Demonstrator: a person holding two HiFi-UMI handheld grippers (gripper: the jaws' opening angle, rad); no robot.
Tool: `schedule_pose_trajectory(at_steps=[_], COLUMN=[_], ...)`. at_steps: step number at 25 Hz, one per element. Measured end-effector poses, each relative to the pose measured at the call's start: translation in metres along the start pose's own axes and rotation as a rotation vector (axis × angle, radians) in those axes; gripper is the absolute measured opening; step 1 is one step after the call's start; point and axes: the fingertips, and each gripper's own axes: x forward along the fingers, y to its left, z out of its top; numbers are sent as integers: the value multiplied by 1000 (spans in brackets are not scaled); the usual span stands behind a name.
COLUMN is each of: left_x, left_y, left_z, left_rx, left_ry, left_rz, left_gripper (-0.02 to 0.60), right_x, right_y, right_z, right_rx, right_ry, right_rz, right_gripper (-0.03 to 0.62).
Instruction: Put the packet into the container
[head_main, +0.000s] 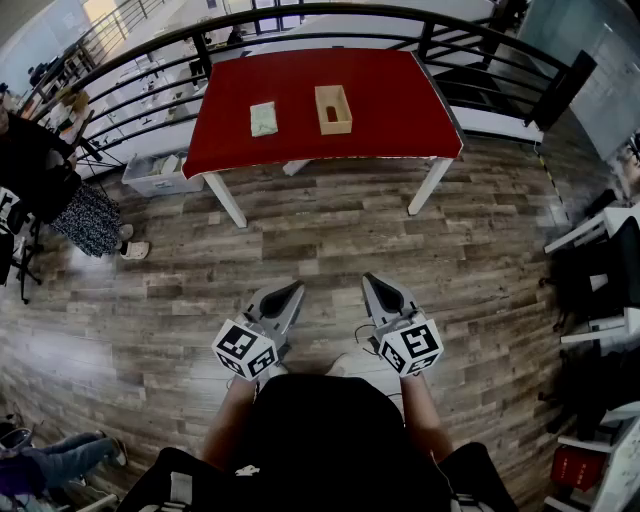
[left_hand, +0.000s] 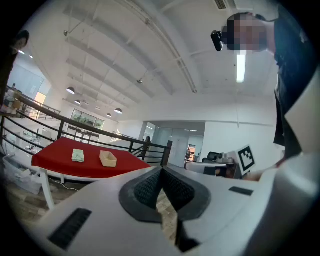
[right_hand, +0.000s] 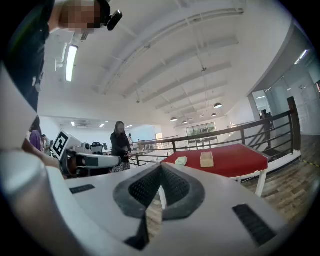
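A pale green packet (head_main: 263, 118) lies flat on the red table (head_main: 390, 110), left of an open tan box, the container (head_main: 333, 109). Both also show far off in the left gripper view, the packet (left_hand: 78, 155) beside the container (left_hand: 108, 159), and in the right gripper view, the packet (right_hand: 181, 161) beside the container (right_hand: 206, 159). My left gripper (head_main: 293, 290) and right gripper (head_main: 371, 283) hang level over the wood floor, well short of the table. Each is shut with nothing between its jaws, as the left gripper (left_hand: 161, 172) and the right gripper (right_hand: 161, 170) show in their own views.
A black railing (head_main: 330, 14) runs behind the table. A grey crate (head_main: 158, 176) sits under the table's left end. A person in dark clothes (head_main: 60, 190) stands at the left; black and white chairs (head_main: 600, 270) line the right. Plank floor (head_main: 330, 230) lies between me and the table.
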Motion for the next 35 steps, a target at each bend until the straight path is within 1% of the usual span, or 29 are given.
schedule_pose_trajectory(at_steps=[2, 4, 6, 11, 18, 22, 26, 32, 35], left_x=[10, 16, 17, 15, 45, 64, 86, 114, 128], left_y=[-10, -14, -14, -3, 5, 27, 55, 114, 147], left_z=[-7, -13, -18, -22, -15, -12, -3, 15, 31], left_rx=[10, 15, 4, -13, -4, -15, -18, -20, -14], left_ry=[7, 15, 22, 34, 31, 25, 26, 24, 22], left_rz=[6, 29, 61, 130, 113, 113, 113, 120, 110], left_gripper=[3, 5, 3, 4, 5, 3, 5, 4, 5], right_x=[-7, -12, -13, -8, 7, 26, 58, 124, 160], right_y=[-11, -23, -33, -41, -56, -74, -94, -118, -131], right_z=[-6, -12, -15, -13, -8, -7, -2, 8, 21], right_rx=[9, 23, 43, 62, 60, 56, 57, 41, 36], right_ry=[4, 11, 11, -3, -1, 7, 17, 37, 30], right_rz=[4, 2, 4, 39, 49, 41, 36, 35, 14], right_gripper=[20, 20, 20, 20, 20, 20, 20, 20, 20])
